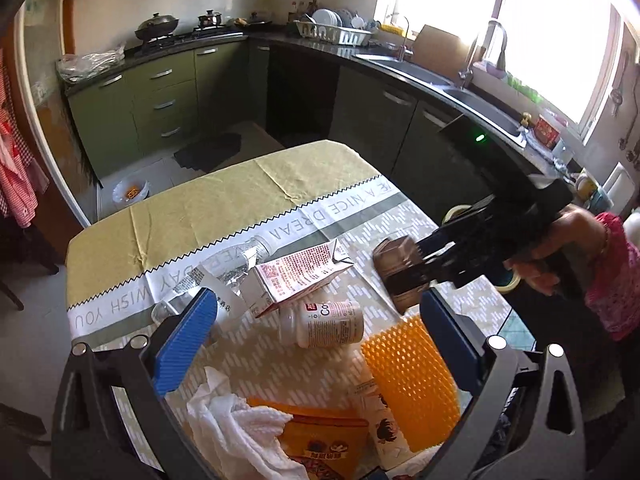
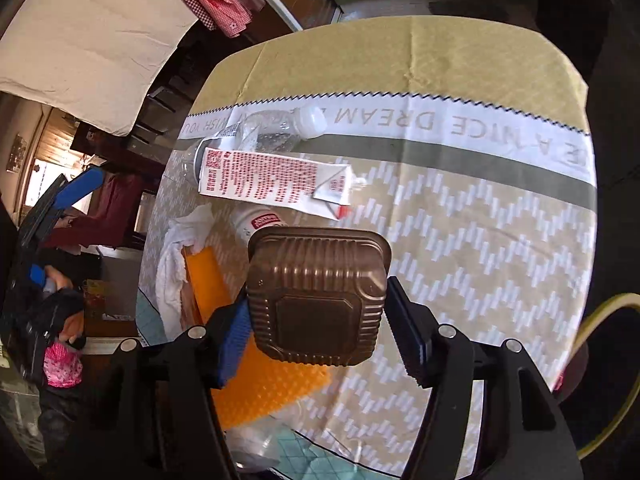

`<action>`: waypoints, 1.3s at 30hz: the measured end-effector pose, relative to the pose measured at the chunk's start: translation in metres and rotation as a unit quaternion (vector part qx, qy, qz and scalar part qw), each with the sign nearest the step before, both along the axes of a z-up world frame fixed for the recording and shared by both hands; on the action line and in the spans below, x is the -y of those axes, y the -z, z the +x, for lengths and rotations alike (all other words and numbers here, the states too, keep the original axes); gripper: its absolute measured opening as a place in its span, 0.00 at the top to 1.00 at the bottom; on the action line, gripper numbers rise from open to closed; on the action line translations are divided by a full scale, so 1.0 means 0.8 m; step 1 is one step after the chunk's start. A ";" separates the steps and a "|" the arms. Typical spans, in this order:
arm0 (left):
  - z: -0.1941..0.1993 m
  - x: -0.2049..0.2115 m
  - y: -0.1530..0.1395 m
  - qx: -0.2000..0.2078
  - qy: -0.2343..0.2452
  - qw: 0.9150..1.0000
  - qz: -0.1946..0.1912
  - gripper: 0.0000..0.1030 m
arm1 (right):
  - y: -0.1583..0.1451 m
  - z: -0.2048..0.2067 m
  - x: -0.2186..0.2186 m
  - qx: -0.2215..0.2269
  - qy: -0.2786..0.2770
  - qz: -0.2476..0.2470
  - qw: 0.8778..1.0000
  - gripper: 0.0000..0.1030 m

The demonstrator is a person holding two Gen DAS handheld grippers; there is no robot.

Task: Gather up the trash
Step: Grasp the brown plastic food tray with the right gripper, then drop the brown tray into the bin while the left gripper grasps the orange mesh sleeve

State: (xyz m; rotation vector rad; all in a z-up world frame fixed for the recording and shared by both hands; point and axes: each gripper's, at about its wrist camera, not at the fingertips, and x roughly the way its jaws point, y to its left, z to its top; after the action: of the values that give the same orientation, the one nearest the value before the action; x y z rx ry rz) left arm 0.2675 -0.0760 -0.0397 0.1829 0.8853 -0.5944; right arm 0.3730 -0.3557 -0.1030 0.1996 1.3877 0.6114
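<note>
Trash lies on the table: a clear plastic bottle (image 1: 224, 276), a white carton with red print (image 1: 296, 276), a small white jar on its side (image 1: 320, 324), an orange spiky cup (image 1: 408, 380), a crumpled white tissue (image 1: 236, 428) and an orange packet (image 1: 320, 440). My left gripper (image 1: 320, 340) is open above the jar and cup. My right gripper (image 2: 320, 320) is shut on a brown ribbed plastic container (image 2: 316, 296), held above the table; it shows at the right in the left wrist view (image 1: 400, 272).
The table has a yellow and patterned cloth (image 1: 240, 200). Green kitchen cabinets (image 1: 160, 92), a stove and a sink (image 1: 420, 68) line the far walls. A white bowl (image 1: 130, 192) sits on the floor.
</note>
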 end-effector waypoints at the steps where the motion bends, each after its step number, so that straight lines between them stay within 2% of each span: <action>1: 0.008 0.007 0.006 -0.003 0.011 1.000 0.015 0.06 | -0.003 -0.005 0.014 0.001 0.005 -0.003 1.000 0.39; 4: 0.026 0.026 0.021 0.006 0.029 0.997 0.067 0.06 | -0.004 -0.021 0.057 0.005 0.025 -0.025 0.999 0.38; 8: 0.041 0.050 0.035 0.021 0.067 0.989 0.133 0.06 | 0.000 -0.038 0.107 0.001 0.044 -0.034 0.998 0.38; 11: 0.044 0.058 0.036 0.004 0.079 0.989 0.124 0.06 | -0.005 -0.050 0.129 0.014 0.047 -0.046 0.998 0.38; 13: 0.036 0.061 0.031 0.000 0.087 0.990 0.110 0.06 | -0.009 -0.057 0.143 0.028 0.054 -0.072 0.996 0.38; 17: 0.006 0.067 0.025 -0.011 0.108 0.990 0.095 0.06 | -0.009 -0.067 0.216 0.039 0.106 -0.126 0.986 0.38; 19: -0.009 0.071 0.027 -0.044 0.120 0.988 0.083 0.06 | -0.002 -0.073 0.259 0.032 0.136 -0.149 0.979 0.38; 22: -0.027 0.086 0.040 -0.137 0.120 0.982 0.059 0.06 | 0.019 -0.084 0.308 0.012 0.172 -0.170 0.970 0.38; 24: -0.034 0.100 0.058 -0.195 0.095 0.974 0.070 0.06 | 0.032 -0.090 0.333 -0.001 0.189 -0.172 0.967 0.38; 26: -0.040 0.115 0.078 -0.237 0.072 0.965 0.087 0.06 | 0.038 -0.096 0.349 -0.007 0.199 -0.168 0.965 0.38; 29: -0.048 0.135 0.104 -0.260 0.051 0.956 0.124 0.06 | 0.045 -0.102 0.358 -0.010 0.202 -0.161 0.966 0.38; 32: -0.046 0.147 0.119 -0.270 0.033 0.951 0.145 0.08 | 0.050 -0.105 0.357 -0.011 0.194 -0.160 0.968 0.38; 33: -0.045 0.150 0.123 -0.273 0.031 0.950 0.149 0.11 | 0.051 -0.106 0.356 -0.011 0.191 -0.162 0.968 0.38; 34: -0.044 0.152 0.127 -0.280 0.028 0.947 0.153 0.24 | 0.053 -0.107 0.355 -0.011 0.189 -0.163 0.968 0.37; 35: -0.042 0.151 0.132 -0.292 0.022 0.944 0.150 0.41 | 0.054 -0.108 0.355 -0.011 0.187 -0.161 0.969 0.37; 37: -0.038 0.148 0.140 -0.309 0.012 0.939 0.148 0.60 | 0.056 -0.108 0.354 -0.012 0.188 -0.160 0.969 0.37; 39: -0.035 0.144 0.142 -0.309 0.004 0.940 0.147 0.64 | 0.060 -0.108 0.356 -0.015 0.191 -0.159 0.968 0.37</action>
State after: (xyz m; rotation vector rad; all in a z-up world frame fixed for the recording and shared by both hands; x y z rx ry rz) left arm 0.2395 -0.1910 -0.1536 0.2768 1.5877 -0.5302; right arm 0.2868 -0.6404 -0.1511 0.2119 1.4070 0.0629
